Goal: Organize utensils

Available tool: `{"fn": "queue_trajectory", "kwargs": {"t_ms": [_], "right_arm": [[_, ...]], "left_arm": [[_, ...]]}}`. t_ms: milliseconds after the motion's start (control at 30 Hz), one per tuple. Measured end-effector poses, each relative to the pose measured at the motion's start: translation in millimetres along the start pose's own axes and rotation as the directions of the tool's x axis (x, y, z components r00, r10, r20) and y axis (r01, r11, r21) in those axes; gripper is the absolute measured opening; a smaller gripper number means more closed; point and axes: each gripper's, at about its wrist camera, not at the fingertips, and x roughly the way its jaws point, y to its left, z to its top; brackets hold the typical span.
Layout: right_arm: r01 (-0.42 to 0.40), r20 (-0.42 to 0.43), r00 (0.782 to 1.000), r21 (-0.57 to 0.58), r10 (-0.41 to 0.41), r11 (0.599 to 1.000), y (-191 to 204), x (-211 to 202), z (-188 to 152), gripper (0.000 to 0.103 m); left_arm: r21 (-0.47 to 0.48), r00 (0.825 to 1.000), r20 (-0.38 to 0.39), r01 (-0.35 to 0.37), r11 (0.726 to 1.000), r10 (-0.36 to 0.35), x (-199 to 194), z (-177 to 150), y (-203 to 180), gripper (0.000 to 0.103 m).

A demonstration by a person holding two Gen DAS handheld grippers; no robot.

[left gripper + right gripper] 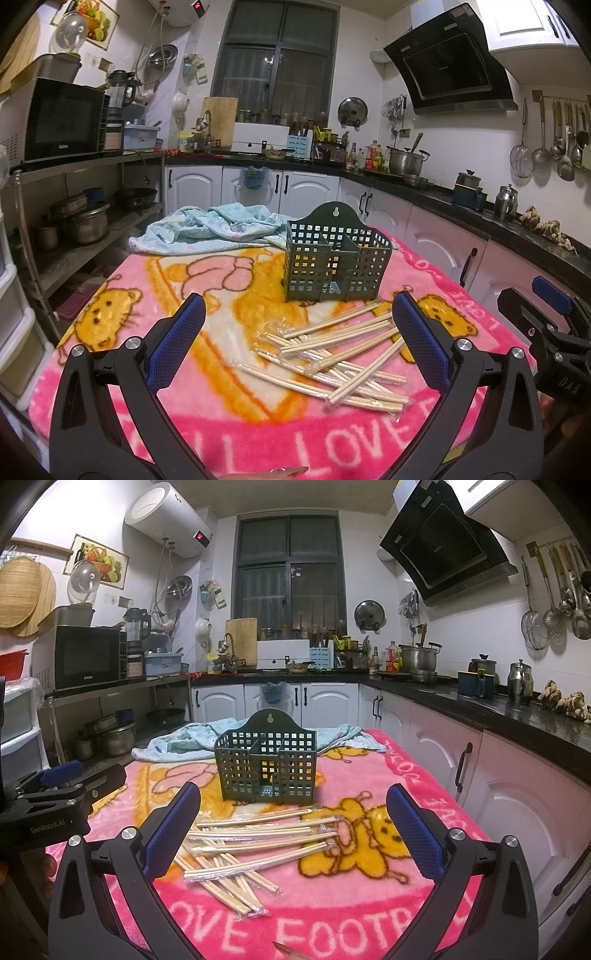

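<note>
A pile of wrapped wooden chopsticks (340, 354) lies on the pink blanket, in front of a dark green slotted utensil holder (332, 258) that stands upright. My left gripper (299, 314) is open and empty, held above the near side of the pile. In the right wrist view the chopsticks (255, 845) lie low and left of centre, with the holder (267, 764) behind them. My right gripper (293, 805) is open and empty, above the pile. Each gripper shows at the edge of the other's view: the right gripper (550, 314) and the left gripper (55, 779).
A pink cartoon blanket (184, 295) covers the table. A crumpled light blue cloth (207, 229) lies behind the holder. Kitchen counters and white cabinets (498, 775) run along the right and back. A shelf with pots and a microwave (62, 118) stands at the left.
</note>
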Motion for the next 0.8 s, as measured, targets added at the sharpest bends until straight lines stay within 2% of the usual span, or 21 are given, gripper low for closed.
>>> {"fn": "queue_trajectory", "kwargs": {"t_ms": [467, 800], "right_arm": [[0.001, -0.004, 1.0, 0.001, -0.001, 1.0, 2, -1, 3, 0.098], [0.014, -0.028, 1.0, -0.002, -0.014, 1.0, -10, 5, 11, 0.098]], "left_arm": [[-0.017, 1.0, -0.012, 0.015, 1.0, -0.015, 1, -1, 8, 0.094], [-0.067, 0.997, -0.077, -0.017, 0.998, 0.012, 16, 1, 32, 0.094]]}}
